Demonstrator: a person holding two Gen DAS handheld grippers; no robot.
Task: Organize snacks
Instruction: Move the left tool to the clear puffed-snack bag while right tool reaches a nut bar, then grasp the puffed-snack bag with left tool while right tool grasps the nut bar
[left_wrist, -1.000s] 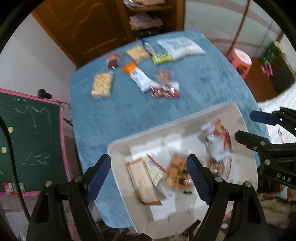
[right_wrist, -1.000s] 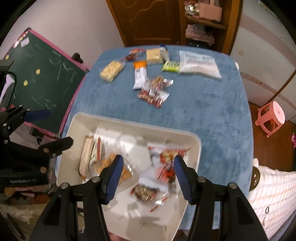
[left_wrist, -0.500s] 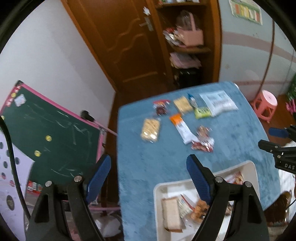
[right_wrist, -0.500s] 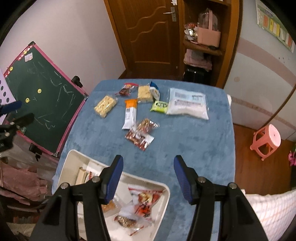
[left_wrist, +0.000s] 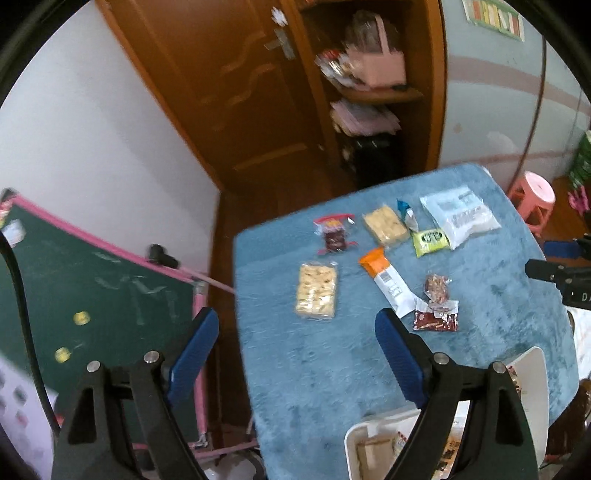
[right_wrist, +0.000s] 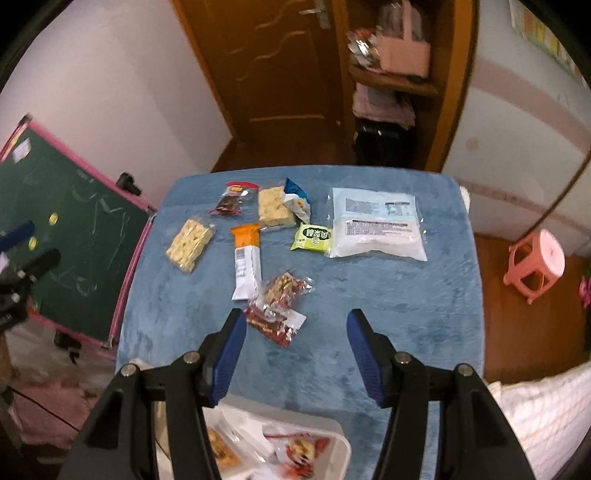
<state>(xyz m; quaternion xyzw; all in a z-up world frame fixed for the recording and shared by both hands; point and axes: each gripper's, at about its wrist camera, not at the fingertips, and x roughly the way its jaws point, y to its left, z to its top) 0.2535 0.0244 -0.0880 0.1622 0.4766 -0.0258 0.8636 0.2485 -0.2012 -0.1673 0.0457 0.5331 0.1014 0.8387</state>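
Left claw (left_wrist: 297, 341) wide, empty | right claw (right_wrist: 296, 345) wide, empty (above blue tabletop (right_wrist: 406, 295)) | white tray (right_wrist: 341, 446) holds snacks | red packet (right_wrist: 275, 321) beside orange-white bar (right_wrist: 246, 264).

The right gripper (right_wrist: 295, 350) hangs above the blue table (right_wrist: 406, 295) with its jaws spread wide and nothing between them. Just ahead lie a red snack packet (right_wrist: 275, 321) and an orange-and-white bar (right_wrist: 246, 260). Farther off sits a large white bag (right_wrist: 376, 225). The white tray (right_wrist: 341, 448) holds packets at the bottom edge
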